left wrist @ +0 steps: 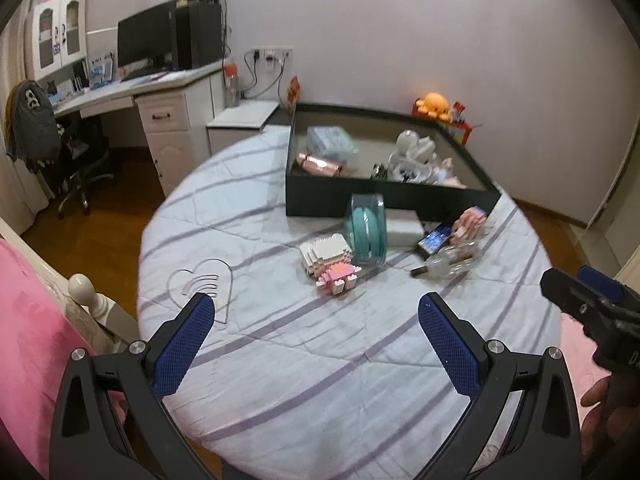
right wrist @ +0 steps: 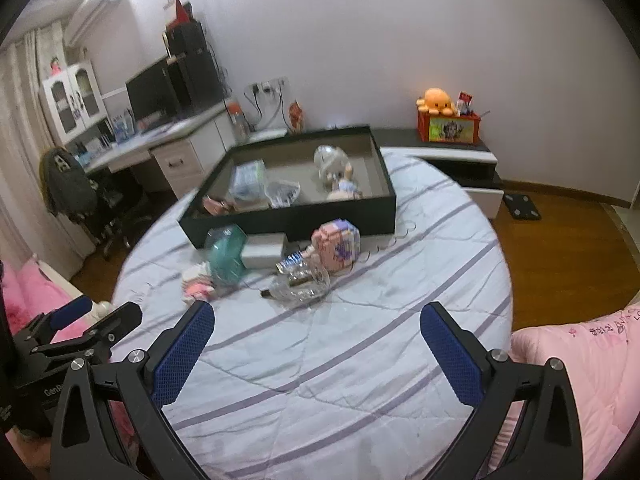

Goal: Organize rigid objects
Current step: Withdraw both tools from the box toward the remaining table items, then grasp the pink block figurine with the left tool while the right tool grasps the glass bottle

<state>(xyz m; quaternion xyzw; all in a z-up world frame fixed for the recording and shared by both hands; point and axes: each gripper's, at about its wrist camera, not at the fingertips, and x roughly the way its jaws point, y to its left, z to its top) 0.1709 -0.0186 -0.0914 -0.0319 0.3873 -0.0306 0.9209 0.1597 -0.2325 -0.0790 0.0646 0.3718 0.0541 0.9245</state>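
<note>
Both grippers hung apart and empty over the near part of a bed covered in a pale blue quilt with lilac stripes [left wrist: 320, 360]. The left gripper [left wrist: 316, 320] had its blue-padded fingers spread wide with nothing between them, and the right gripper [right wrist: 318, 328] stood the same way.

A large, shallow black box with a grey floor [left wrist: 384, 196] sat at the far side of the quilt and already held several small things: a pale blue packet, a rose-pink tube and some white figures. A loose cluster lay on the quilt just in front of the box. It comprised a clear hexagonal case with a teal disc inside [left wrist: 366, 232], a flat grey-white box [left wrist: 404, 226] right behind it, a white and pink brick-built toy [left wrist: 330, 262], a pink brick-built model [right wrist: 336, 246], a clear glass bottle lying on its side [right wrist: 300, 282] and a small dark blue packet [left wrist: 434, 238].

My reading is that the sorting was partly done and this was a reach between picks. The next move would call for one gripper to travel forward to the cluster, straddle a single item, perhaps the nearest brick toy, and close on it without nudging its touching neighbours. The bottle looked likely to roll or slip.
</note>
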